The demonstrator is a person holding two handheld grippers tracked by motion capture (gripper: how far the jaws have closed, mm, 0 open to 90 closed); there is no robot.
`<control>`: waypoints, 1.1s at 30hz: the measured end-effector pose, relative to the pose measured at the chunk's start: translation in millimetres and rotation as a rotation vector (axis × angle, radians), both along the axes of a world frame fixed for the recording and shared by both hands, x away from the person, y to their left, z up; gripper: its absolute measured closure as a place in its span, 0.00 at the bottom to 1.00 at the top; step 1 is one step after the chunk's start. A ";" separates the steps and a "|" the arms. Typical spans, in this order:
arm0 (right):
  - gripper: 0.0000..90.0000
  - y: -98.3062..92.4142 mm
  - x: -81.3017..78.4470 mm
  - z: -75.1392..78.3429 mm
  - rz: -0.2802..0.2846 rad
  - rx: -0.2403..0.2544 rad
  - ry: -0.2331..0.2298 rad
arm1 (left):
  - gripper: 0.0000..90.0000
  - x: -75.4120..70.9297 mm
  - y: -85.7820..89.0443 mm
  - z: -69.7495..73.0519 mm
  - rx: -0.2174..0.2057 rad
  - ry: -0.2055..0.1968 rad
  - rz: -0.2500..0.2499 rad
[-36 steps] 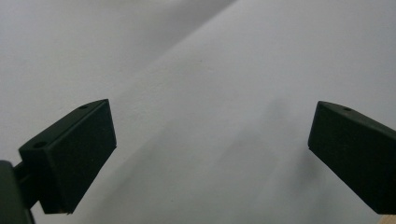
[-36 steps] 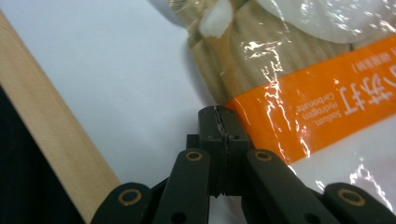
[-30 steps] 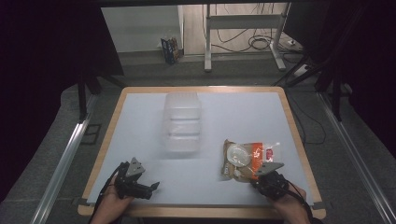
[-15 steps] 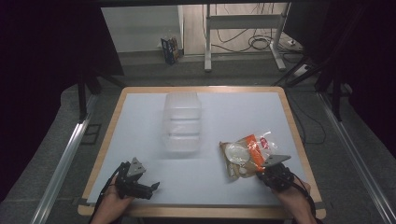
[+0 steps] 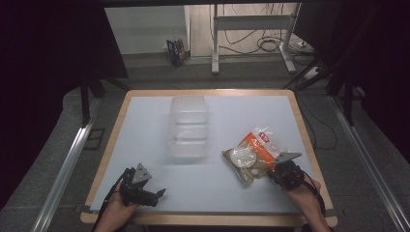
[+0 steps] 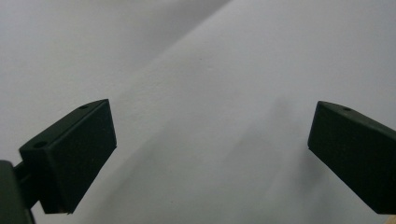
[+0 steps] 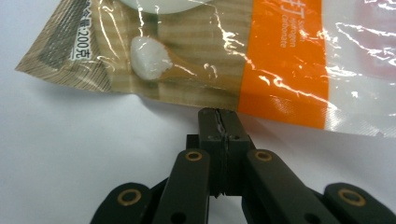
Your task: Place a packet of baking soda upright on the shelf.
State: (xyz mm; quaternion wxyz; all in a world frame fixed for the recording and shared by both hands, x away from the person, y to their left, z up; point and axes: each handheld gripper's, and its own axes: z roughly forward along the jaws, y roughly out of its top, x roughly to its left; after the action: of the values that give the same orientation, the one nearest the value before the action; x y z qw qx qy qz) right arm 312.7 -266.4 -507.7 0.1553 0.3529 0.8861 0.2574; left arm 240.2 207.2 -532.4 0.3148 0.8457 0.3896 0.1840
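A snack bag (image 5: 252,151), orange and tan with clear film, lies at the table's front right. My right gripper (image 5: 270,170) is shut on its near edge. In the right gripper view the black jaws (image 7: 218,115) meet on the seam of the bag (image 7: 261,51), with a thin strip of film pinched between them. The bag's near edge looks raised a little off the white surface. At the front left my left gripper (image 5: 157,197) rests low over the table, held by a hand. Its jaws (image 6: 210,149) stand wide apart with nothing but white tabletop between them.
A clear plastic lidded container (image 5: 189,126) stands in the middle of the table, left of the bag. The white tabletop has a wooden rim (image 5: 309,140). Dark frames, rails and cables surround the table on the floor.
The right gripper has shifted a little farther from the front edge with the bag in it. The bag has turned and slid with it. The left gripper has stayed put.
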 end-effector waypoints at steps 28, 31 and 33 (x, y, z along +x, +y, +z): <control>0.34 -54.1 8.3 19.6 -0.184 0.208 -0.011 | 0.01 -0.6 -2.0 -0.5 0.018 -0.005 -0.010; 0.30 -56.7 14.3 20.9 -0.184 0.230 -0.026 | 0.01 -0.4 -2.3 -0.6 0.020 -0.003 -0.008; 0.28 -57.5 18.1 21.5 -0.187 0.234 -0.033 | 0.01 -0.4 -2.5 -0.7 0.021 -0.004 -0.008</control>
State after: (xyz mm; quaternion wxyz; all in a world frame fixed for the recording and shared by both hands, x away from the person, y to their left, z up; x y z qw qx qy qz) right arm 330.8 -324.0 -486.2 0.1508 0.4455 0.8104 0.3492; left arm 239.8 204.7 -533.1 0.3072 0.8502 0.3837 0.1885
